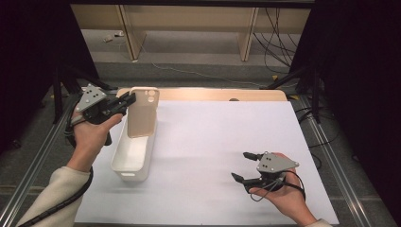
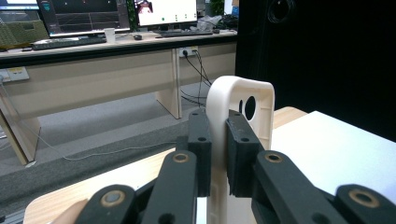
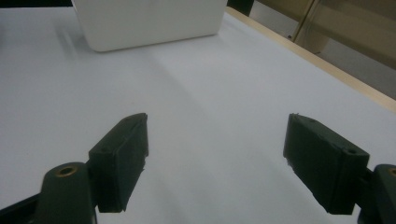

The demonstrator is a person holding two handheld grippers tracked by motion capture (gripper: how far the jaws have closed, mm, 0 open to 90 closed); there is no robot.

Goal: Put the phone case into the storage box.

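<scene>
The left gripper (image 1: pixel 126 100) had its two black jaws clamped on the edge of a cream-coloured plastic phone case with a rounded camera cut-out (image 1: pixel 143 112), one pad pressing each face of the thin wall near the case's top, as the left gripper view showed (image 2: pixel 243 109). The case stood nearly upright, its lower end down inside the far part of a white oblong plastic bin (image 1: pixel 124 165) that sat on the white sheet covering the table (image 1: pixel 213 142). The right gripper (image 1: pixel 242 166) rested well apart near the sheet's front right, its jaws spread wide with only bare sheet between them.
</scene>
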